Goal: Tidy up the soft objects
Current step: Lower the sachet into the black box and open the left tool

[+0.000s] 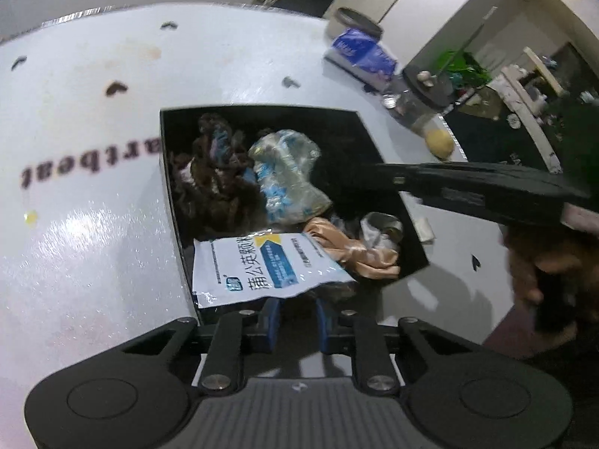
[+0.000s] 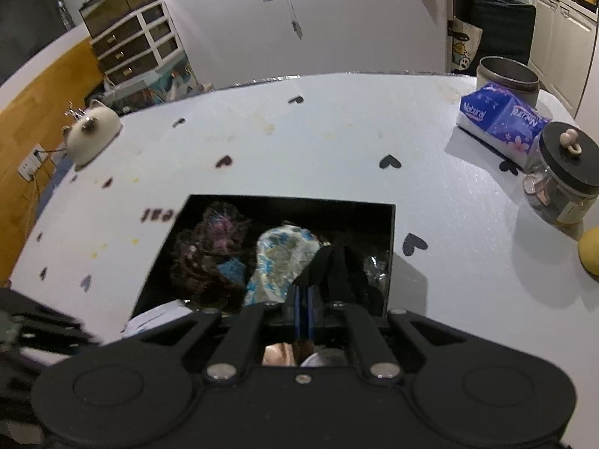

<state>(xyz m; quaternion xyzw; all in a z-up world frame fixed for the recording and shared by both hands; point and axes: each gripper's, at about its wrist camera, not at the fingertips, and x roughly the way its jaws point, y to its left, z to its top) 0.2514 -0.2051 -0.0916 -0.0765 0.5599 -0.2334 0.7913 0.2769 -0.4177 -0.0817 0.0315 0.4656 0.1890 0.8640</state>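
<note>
A black open box [image 1: 176, 202] [image 2: 157, 262] sits on the white table and holds soft things: a brown fuzzy bundle [image 1: 215, 183] [image 2: 202, 262], a blue-and-white crumpled bag [image 1: 290, 176] [image 2: 280, 262], a peach satin cloth [image 1: 348, 252], a clear wrapper [image 1: 378, 228] and a white sachet with blue print [image 1: 262, 267]. My left gripper [image 1: 295, 316] is part open and empty, just short of the sachet at the box's near edge. My right gripper [image 2: 303, 312] is shut on a black cloth [image 2: 335, 263] and holds it over the box's right side; it also shows in the left wrist view [image 1: 337, 176].
On the white table [image 2: 337, 142] with heart marks stand a blue tissue pack [image 2: 501, 119] [image 1: 365, 54], a grey tin [image 2: 507, 76], a glass jar with a black lid [image 2: 565, 183], a yellow fruit [image 2: 589, 250] [image 1: 441, 142] and a white cat figure [image 2: 93, 133].
</note>
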